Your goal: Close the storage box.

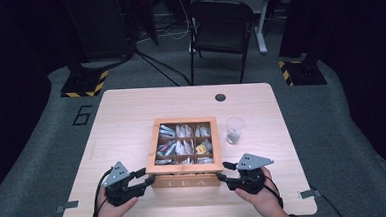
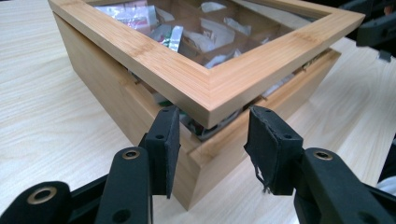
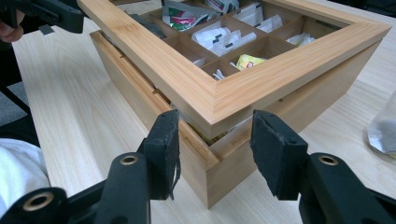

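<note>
Bamboo tea box [image 1: 186, 180] at table [image 1: 131, 111] centre, lid [image 2: 205, 84] ajar: I hold left gripper [image 2: 212, 135] and right gripper [image 3: 215, 140] open astride its front corners, jaws under lid to raise it evenly

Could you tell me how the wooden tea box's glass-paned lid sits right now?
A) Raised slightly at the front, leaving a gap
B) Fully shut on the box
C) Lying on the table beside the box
A: in both gripper views the lid stands slightly above the tea box, with packets showing through the gap.

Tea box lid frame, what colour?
Light bamboo-tan wood on the lid frame, around a clear pane; best in the right gripper view.
</note>
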`<state>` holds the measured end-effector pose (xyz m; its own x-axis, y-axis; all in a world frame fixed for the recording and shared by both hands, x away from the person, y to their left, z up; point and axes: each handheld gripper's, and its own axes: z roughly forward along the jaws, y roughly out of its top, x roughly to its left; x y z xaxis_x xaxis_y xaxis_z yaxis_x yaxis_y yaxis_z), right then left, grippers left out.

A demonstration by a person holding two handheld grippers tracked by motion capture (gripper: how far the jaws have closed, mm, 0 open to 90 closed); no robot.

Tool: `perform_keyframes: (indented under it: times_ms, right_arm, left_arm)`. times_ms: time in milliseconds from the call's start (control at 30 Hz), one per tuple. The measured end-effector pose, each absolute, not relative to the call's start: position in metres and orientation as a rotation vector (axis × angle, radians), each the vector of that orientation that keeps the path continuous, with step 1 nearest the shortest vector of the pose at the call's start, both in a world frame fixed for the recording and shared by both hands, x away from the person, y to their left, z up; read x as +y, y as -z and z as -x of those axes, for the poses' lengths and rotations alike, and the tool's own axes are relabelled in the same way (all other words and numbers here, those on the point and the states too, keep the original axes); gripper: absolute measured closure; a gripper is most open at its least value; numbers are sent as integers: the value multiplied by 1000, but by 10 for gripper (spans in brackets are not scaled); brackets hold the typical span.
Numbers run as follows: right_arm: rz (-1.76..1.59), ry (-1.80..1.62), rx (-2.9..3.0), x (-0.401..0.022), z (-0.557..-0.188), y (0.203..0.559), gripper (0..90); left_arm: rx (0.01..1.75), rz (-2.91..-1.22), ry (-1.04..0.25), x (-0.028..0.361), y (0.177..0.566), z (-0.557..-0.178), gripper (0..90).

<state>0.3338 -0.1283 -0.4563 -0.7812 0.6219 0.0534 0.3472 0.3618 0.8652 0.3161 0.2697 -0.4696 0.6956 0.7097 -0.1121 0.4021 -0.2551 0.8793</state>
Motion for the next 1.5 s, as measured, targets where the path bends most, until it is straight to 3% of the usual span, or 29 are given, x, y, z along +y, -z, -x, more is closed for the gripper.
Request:
perform_keyframes:
  times_ms: [533, 1500]
  right_arm:
    - [-869, -1395, 2324, -132, -335, 455, 516]
    - [-926, -1391, 2243, -151, -344, 449, 501]
  left_arm:
    - [891, -1847, -367, 282, 464, -307, 539]
    - [939, -1841, -388, 293, 462, -328, 527]
